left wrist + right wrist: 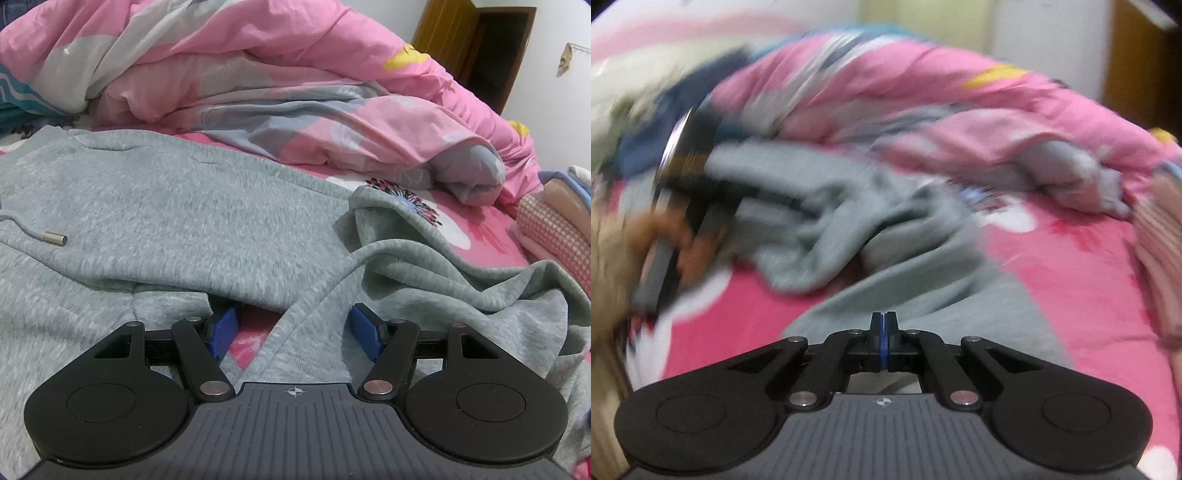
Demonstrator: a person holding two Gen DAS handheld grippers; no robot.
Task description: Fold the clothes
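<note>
A grey hooded sweatshirt lies spread on the bed, with its metal-tipped drawstring at the left and a rumpled sleeve at the right. My left gripper hovers low over its near edge. Its jaws are open, and a ridge of grey fabric runs between the blue pads without being pinched. The right wrist view is blurred. In it my right gripper is shut, pads together with nothing visible between them, just above the grey sweatshirt. A person's hand shows at the far left of that view.
A bunched pink and grey quilt fills the far side of the bed. A stack of folded clothes sits at the right edge. The pink flowered sheet shows bare between them. A wooden door stands behind.
</note>
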